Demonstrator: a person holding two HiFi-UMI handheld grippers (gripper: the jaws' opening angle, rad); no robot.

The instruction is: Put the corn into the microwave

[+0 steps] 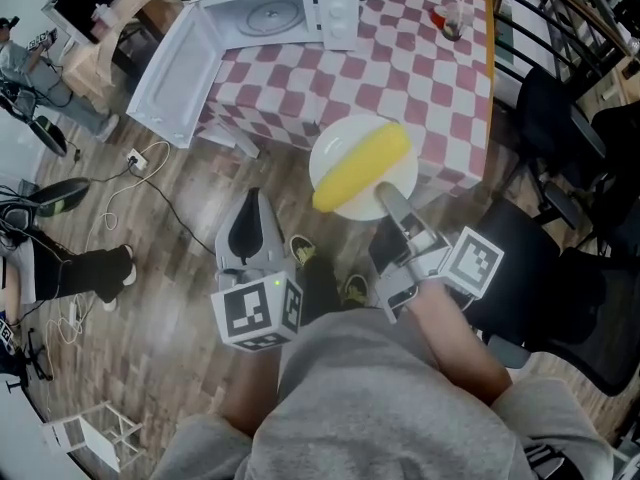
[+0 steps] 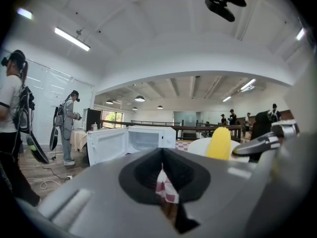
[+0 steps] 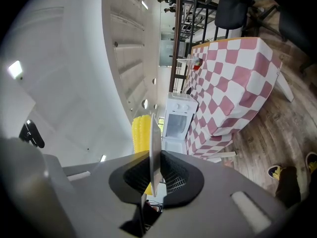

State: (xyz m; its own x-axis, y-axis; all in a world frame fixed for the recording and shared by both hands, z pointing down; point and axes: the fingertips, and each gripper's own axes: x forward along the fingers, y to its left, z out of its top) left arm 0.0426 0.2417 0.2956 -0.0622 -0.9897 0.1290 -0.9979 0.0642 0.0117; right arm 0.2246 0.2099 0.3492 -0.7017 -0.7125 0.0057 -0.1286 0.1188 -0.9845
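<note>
A yellow corn cob (image 1: 362, 165) lies on a round white plate (image 1: 328, 155), held in the air before the front edge of the pink-checked table (image 1: 420, 68). My right gripper (image 1: 385, 196) is shut on the plate's near rim. In the right gripper view the plate (image 3: 155, 148) stands edge-on between the jaws, with the corn (image 3: 140, 133) beside it. The white microwave (image 1: 275, 13) stands on the table's far left with its door (image 1: 175, 73) swung wide open. My left gripper (image 1: 252, 200) hangs shut and empty, left of the plate. The left gripper view shows the microwave (image 2: 143, 138) and corn (image 2: 218, 144) ahead.
Black chairs (image 1: 560, 118) stand right of the table. Small jars (image 1: 450, 18) sit on its far side. Cables and a power strip (image 1: 140, 158) lie on the wooden floor at left, and a white rack (image 1: 95, 433) at bottom left. Other people (image 2: 67, 128) stand off to the left.
</note>
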